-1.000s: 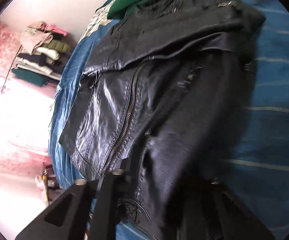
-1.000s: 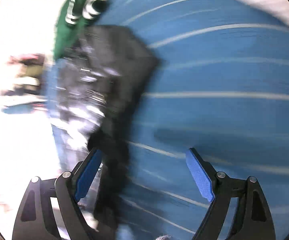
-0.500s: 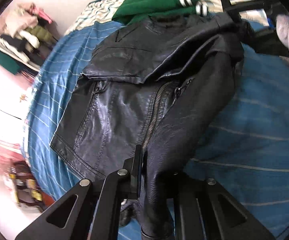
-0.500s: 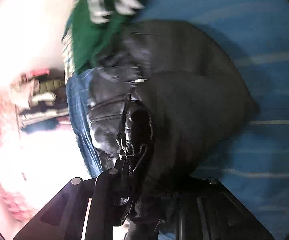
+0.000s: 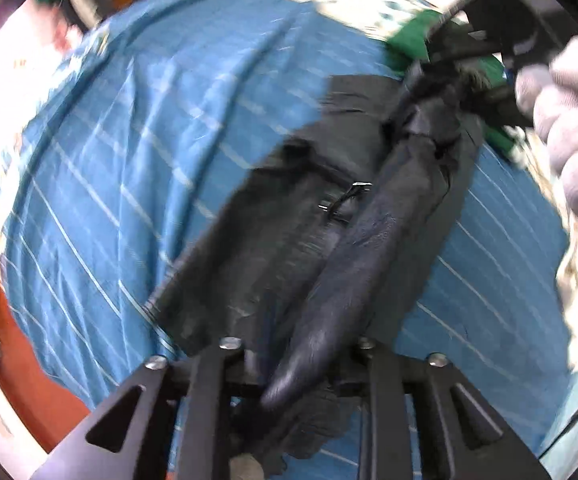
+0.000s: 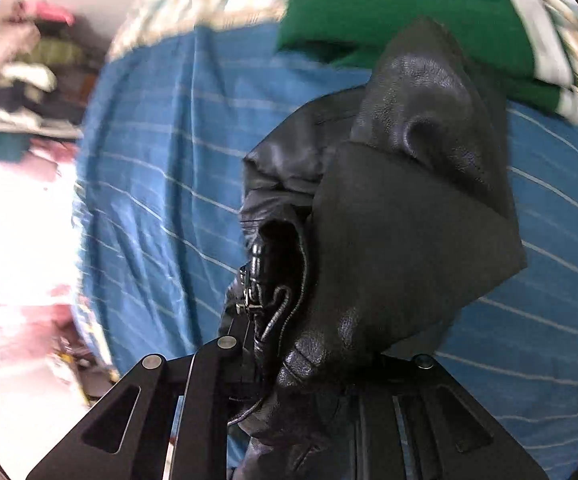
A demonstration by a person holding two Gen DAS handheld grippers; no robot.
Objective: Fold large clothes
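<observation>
A black leather jacket (image 5: 289, 248) is lifted off the blue striped bedsheet (image 5: 129, 140), stretched between both grippers. My left gripper (image 5: 297, 364) is shut on one end of the jacket. My right gripper (image 6: 305, 364) is shut on the other end, where a zipper and folded leather (image 6: 409, 200) bunch over the jaws. In the left wrist view the right gripper (image 5: 489, 12) shows at the far top right, held by a gloved hand (image 5: 569, 120).
A folded green garment with white stripes (image 6: 409, 12) lies on the bed beyond the jacket. A pile of clothes (image 6: 17, 72) sits off the bed at the far left. The bed edge and a reddish floor (image 5: 21, 340) show at the left.
The right gripper closed on the jacket's far end, and both grippers lifted the jacket off the bed. The left wrist view swung round, so the jacket now hangs stretched between them.
</observation>
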